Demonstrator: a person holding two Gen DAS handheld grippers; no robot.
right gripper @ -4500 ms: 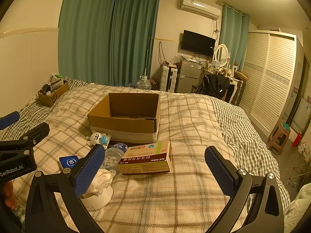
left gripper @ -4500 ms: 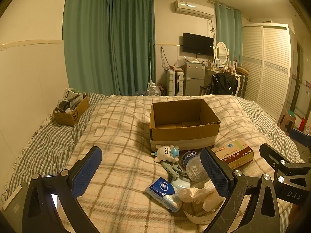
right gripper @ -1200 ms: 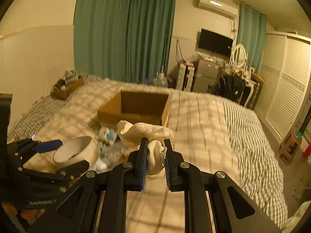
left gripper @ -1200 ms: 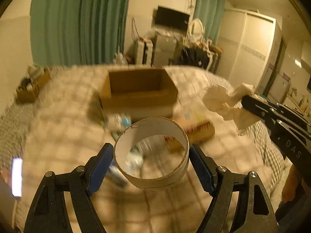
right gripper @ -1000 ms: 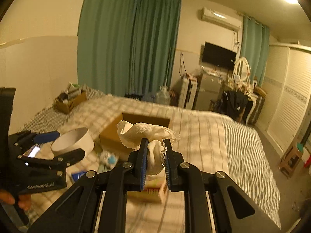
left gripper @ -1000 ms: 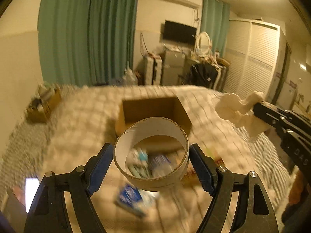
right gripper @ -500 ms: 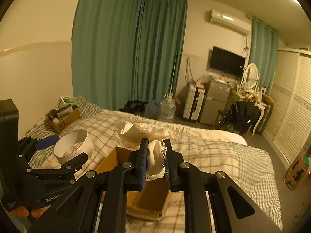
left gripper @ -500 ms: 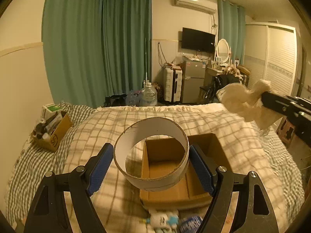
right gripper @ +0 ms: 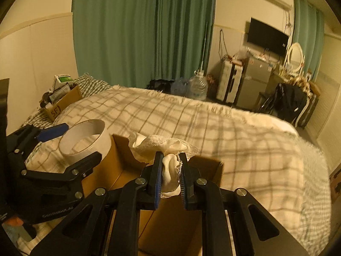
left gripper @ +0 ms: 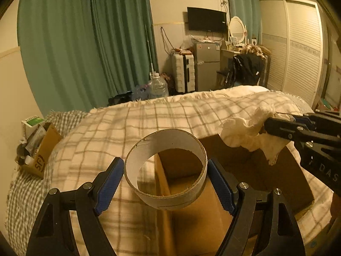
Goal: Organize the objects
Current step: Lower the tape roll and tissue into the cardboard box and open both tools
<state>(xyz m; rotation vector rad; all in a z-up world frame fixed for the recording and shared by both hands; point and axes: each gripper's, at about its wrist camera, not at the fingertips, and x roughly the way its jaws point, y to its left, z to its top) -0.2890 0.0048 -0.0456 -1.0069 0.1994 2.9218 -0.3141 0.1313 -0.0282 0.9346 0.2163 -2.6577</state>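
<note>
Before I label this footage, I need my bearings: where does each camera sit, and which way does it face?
Left wrist view: sits behind the left tongs, which hold a white cardboard ring and are opening; faces down over the open cardboard box toward the green curtains. The right tongs enter at right.
Right wrist view: sits behind the right tongs, shut on a white cloth; faces across the plaid bed. The left tongs show at left.
Shared: box, ring, cloth, curtains, wall TV.
</note>
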